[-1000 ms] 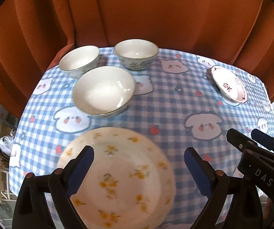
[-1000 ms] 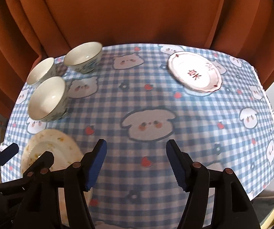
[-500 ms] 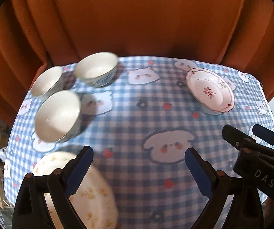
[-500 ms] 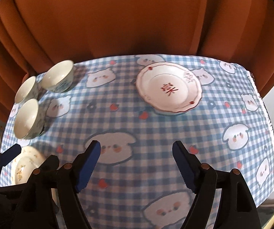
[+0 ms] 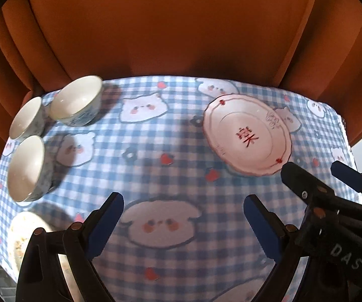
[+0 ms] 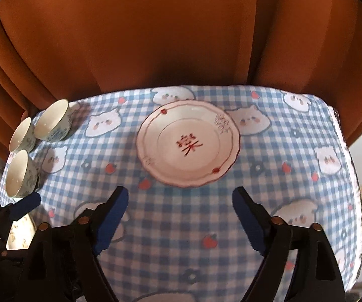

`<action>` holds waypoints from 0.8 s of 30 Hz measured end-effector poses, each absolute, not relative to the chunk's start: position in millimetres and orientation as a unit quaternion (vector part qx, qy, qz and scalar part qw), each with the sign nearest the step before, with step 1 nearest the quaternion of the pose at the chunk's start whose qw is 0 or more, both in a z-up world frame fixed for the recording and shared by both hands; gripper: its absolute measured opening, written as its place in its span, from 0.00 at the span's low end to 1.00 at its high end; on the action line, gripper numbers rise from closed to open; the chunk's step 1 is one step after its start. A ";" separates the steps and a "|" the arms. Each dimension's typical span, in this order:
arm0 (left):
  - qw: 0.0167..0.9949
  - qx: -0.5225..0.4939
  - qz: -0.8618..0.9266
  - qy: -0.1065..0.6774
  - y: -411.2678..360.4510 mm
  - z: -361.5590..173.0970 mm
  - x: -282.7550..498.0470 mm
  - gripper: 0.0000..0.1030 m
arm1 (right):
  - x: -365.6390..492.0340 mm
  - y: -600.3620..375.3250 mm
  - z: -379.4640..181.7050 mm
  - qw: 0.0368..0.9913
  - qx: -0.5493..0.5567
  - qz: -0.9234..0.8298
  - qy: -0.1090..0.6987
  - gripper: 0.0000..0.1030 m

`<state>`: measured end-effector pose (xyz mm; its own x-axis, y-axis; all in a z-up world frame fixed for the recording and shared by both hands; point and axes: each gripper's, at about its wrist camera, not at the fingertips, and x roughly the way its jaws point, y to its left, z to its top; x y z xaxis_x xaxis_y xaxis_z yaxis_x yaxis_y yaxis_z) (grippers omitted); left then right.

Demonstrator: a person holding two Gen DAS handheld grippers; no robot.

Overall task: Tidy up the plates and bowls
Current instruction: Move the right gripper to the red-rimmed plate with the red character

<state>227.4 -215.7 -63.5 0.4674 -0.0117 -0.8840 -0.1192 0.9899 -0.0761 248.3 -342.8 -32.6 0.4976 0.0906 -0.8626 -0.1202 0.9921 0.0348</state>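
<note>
We see both grippers over a blue-and-white checked tablecloth [image 6: 181, 226] printed with bears, orange curtain [image 6: 181, 37] behind the far edge. Nothing held by either.

Right gripper [image 6: 179, 216]: jaws wide apart and they have just been opening further, only cloth between the blue pads [image 6: 111, 217]. It points down at the near side of the pink-rimmed plate [image 6: 188, 147], which has a red character in its middle and lies flat on the cloth, centre-far in the right wrist view, just beyond the fingertips, not touched.

Left gripper [image 5: 183, 224]: jaws apart too, only cloth and a bear print between them. In the left wrist view the pink-rimmed plate [image 5: 247, 134] lies far right, with the right gripper's black finger [image 5: 304, 183] overlapping its near right rim in the picture; we cannot tell contact from this view.

Three white bowls with blue pattern outside sit grouped at the far left: one bowl [image 5: 76, 100] farthest, a second bowl [image 5: 26, 118] left of it, a third bowl [image 5: 27, 167] nearer. All upright, close together; we cannot tell if they touch.

A flowered plate [image 5: 21, 236] with yellow print lies at the near left corner, partly hidden behind the left gripper's finger. Well apart from the pink-rimmed plate.
</note>
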 end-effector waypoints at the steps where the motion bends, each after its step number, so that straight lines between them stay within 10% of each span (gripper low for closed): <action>1: 0.856 -0.062 0.039 0.512 -219.8 -64.3 231.6 0.94 | 252.7 -346.9 -32.7 0.866 -0.018 0.064 0.495 0.93; 24: 0.855 -0.055 0.087 0.508 -256.1 -129.6 339.5 0.90 | 368.7 -395.1 -101.7 0.860 0.011 0.081 0.503 0.95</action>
<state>339.5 -256.1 -129.6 0.4683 0.0929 -0.8786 -0.2043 0.9789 -0.0054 368.7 -395.1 -101.7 0.4802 0.1498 -0.8642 -0.1282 0.9867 0.0998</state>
